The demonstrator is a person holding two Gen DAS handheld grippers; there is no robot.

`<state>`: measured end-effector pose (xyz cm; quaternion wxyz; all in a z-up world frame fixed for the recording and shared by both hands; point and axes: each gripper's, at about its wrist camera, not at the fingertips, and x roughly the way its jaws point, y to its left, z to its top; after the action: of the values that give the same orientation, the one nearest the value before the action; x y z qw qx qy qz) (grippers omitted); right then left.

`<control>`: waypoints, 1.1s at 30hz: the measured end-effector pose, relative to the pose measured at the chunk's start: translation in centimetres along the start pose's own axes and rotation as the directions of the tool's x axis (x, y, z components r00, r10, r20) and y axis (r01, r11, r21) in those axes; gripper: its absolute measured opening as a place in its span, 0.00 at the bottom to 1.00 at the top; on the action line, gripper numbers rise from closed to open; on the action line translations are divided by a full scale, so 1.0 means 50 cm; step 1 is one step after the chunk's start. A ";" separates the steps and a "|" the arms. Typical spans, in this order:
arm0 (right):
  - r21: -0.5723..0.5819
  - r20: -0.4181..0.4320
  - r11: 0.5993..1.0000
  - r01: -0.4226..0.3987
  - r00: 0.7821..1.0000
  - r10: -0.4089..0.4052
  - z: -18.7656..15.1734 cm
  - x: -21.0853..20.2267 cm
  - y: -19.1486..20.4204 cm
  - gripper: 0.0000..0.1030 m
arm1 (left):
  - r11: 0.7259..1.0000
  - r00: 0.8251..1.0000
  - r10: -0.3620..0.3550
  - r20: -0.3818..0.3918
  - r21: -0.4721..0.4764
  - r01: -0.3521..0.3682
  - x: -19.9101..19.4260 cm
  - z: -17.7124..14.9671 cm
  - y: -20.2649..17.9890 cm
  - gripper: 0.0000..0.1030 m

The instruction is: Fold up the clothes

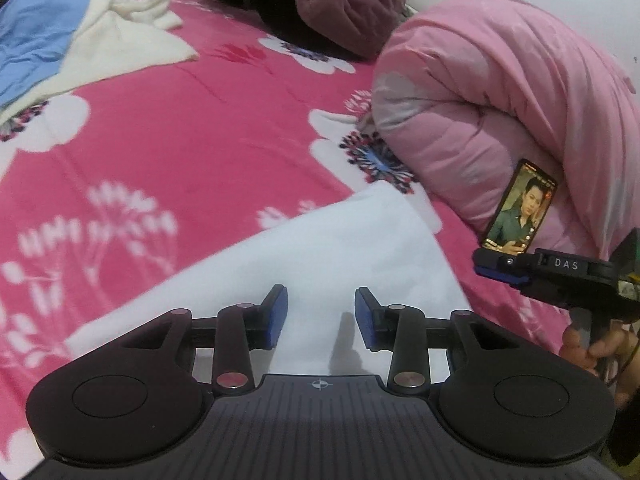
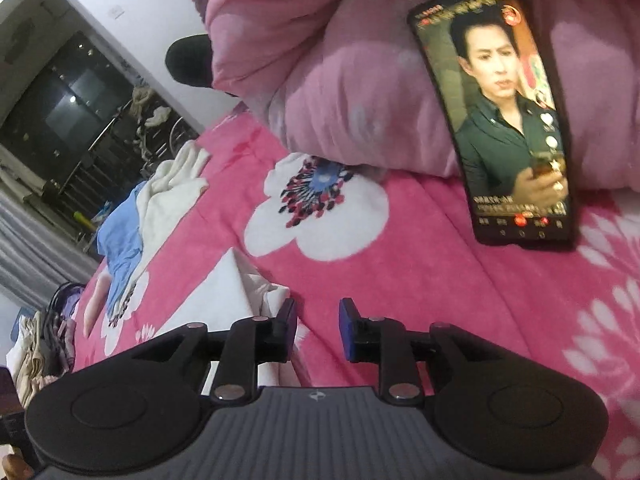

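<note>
Starting at the far left of the pink floral bedspread (image 1: 168, 148), we see a blue garment (image 1: 32, 40) lying crumpled, with a cream garment (image 1: 120, 44) heaped just beside it and partly over it; both sit well apart from the white cloth (image 1: 320, 248). That white cloth, the piece we take as our landmark, lies spread flat on the bedspread, one corner pointing away from us. Over its near part we hold the left gripper (image 1: 321, 316), jaws parted with a clear gap between the blue pads, nothing between them; whether the pads touch the fabric we cannot tell. Beyond the cloth, at the back of the bed, rests a mauve quilted cushion (image 1: 352, 4) against something black. To the right of the cloth, a rolled pink duvet (image 1: 500, 92) rises from the bedspread, and a phone (image 1: 520, 204) with a lit screen leans upright against it. Just below the phone, right of the cloth, we hold the right gripper (image 1: 496, 266); in the left wrist view its jaws look nearly edge-on, while its own camera shows that right gripper (image 2: 318, 330) with jaws apart and empty, above the bedspread just beside the cloth's rumpled edge (image 2: 240, 288). A hand (image 1: 600, 356) grips its handle at the far right.
</note>
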<state>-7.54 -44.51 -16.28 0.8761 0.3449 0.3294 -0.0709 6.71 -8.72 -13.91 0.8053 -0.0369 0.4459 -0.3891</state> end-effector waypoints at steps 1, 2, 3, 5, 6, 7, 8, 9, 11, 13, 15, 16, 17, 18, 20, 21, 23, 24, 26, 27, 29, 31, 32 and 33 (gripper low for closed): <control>-0.008 -0.001 1.000 -0.010 1.000 0.010 0.000 0.001 0.001 0.32 | 1.000 1.000 0.002 0.003 0.006 -0.002 0.003 0.001 -0.008 0.40; -0.004 -0.004 1.000 -0.018 1.000 0.018 -0.001 0.002 0.001 0.36 | 1.000 1.000 0.000 0.003 0.012 0.000 0.005 0.003 -0.013 0.40; 0.013 -0.012 0.999 -0.033 0.999 0.033 -0.002 0.003 -0.004 0.38 | 1.000 1.000 -0.001 0.003 0.016 0.001 0.007 0.005 -0.019 0.40; 0.059 -0.031 0.995 -0.076 0.997 0.077 -0.002 0.003 -0.015 0.39 | 1.000 1.000 -0.005 0.001 0.012 0.005 0.008 0.011 -0.024 0.40; 0.075 -0.040 0.992 -0.104 0.993 0.107 -0.003 0.005 -0.017 0.40 | 1.000 1.000 -0.012 -0.002 0.006 0.012 0.008 0.015 -0.025 0.40; 0.087 -0.049 0.987 -0.134 0.989 0.139 -0.003 0.008 -0.016 0.42 | 1.000 1.000 -0.019 -0.003 -0.001 0.019 0.008 0.019 -0.025 0.40; 0.084 -0.056 0.984 -0.157 0.985 0.161 -0.003 0.010 -0.012 0.45 | 1.000 1.000 -0.026 -0.005 -0.008 0.026 0.008 0.024 -0.024 0.41; 0.063 -0.063 0.982 -0.176 0.982 0.180 -0.004 0.013 -0.003 0.47 | 0.999 0.999 -0.032 -0.009 -0.014 0.031 0.009 0.029 -0.022 0.41; 0.006 -0.074 0.980 -0.198 0.977 0.198 -0.007 0.017 0.018 0.54 | 0.999 0.999 -0.031 -0.018 -0.021 0.031 0.015 0.039 -0.020 0.41; -0.036 -0.102 0.976 -0.214 0.973 0.209 -0.013 0.028 0.035 0.54 | 0.999 0.999 -0.028 -0.028 -0.032 0.027 0.023 0.048 -0.015 0.41; -0.075 -0.134 0.970 -0.231 0.966 0.220 -0.019 0.041 0.051 0.54 | 0.999 0.999 -0.028 -0.033 -0.045 0.027 0.029 0.054 -0.009 0.41; -0.097 -0.151 0.964 -0.248 0.961 0.232 -0.024 0.045 0.060 0.55 | 0.998 0.999 -0.027 -0.034 -0.050 0.025 0.032 0.056 -0.007 0.41; -0.120 -0.169 0.956 -0.268 0.954 0.246 -0.029 0.049 0.069 0.55 | 0.998 0.999 -0.024 -0.037 -0.055 0.022 0.036 0.057 -0.005 0.41; -0.148 -0.185 0.946 -0.287 0.948 0.259 -0.034 0.050 0.079 0.56 | 0.998 0.999 -0.021 -0.039 -0.058 0.018 0.040 0.058 -0.003 0.41; -0.200 -0.195 0.929 -0.311 0.942 0.274 -0.040 0.045 0.095 0.57 | 0.998 0.999 -0.015 -0.044 -0.062 0.012 0.046 0.058 -0.002 0.41; -0.226 -0.199 0.919 -0.322 0.939 0.280 -0.043 0.042 0.103 0.57 | 0.998 0.999 -0.013 -0.045 -0.062 0.010 0.048 0.057 -0.002 0.41; -0.239 -0.183 0.915 -0.326 0.940 0.287 -0.039 0.031 0.102 0.58 | 0.998 0.999 -0.009 -0.045 -0.060 0.007 0.050 0.057 -0.003 0.41; -0.243 -0.173 0.914 -0.326 0.941 0.290 -0.036 0.025 0.099 0.58 | 0.998 0.999 -0.007 -0.045 -0.059 0.005 0.050 0.057 -0.003 0.41; -0.215 -0.130 0.930 -0.297 0.953 0.275 -0.023 0.017 0.080 0.59 | 0.998 0.999 -0.006 -0.045 -0.061 0.003 0.050 0.058 -0.004 0.41; -0.188 -0.105 0.943 -0.273 0.961 0.257 -0.015 0.014 0.067 0.59 | 0.998 0.999 -0.005 -0.044 -0.064 0.002 0.049 0.059 -0.003 0.41; -0.124 -0.059 0.967 -0.225 0.974 0.219 0.000 0.012 0.039 0.59 | 0.998 0.999 0.000 -0.042 -0.066 -0.003 0.045 0.059 -0.003 0.41; -0.043 -0.038 0.981 -0.191 0.981 0.189 0.009 0.015 0.013 0.60 | 0.998 0.999 0.006 -0.036 -0.070 -0.008 0.038 0.058 -0.001 0.41; -0.012 -0.031 0.984 -0.180 0.983 0.180 0.012 0.017 0.004 0.60 | 0.997 0.999 0.009 -0.033 -0.073 -0.011 0.032 0.057 0.001 0.41; -0.003 -0.025 0.985 -0.173 0.985 0.173 0.014 0.018 0.001 0.60 | 0.997 1.000 0.012 -0.029 -0.078 -0.014 0.022 0.053 0.003 0.41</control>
<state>-6.45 -44.86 -16.43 0.8758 0.3708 0.3090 0.0104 9.11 -10.10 -13.16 0.7993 -0.0600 0.4724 -0.3665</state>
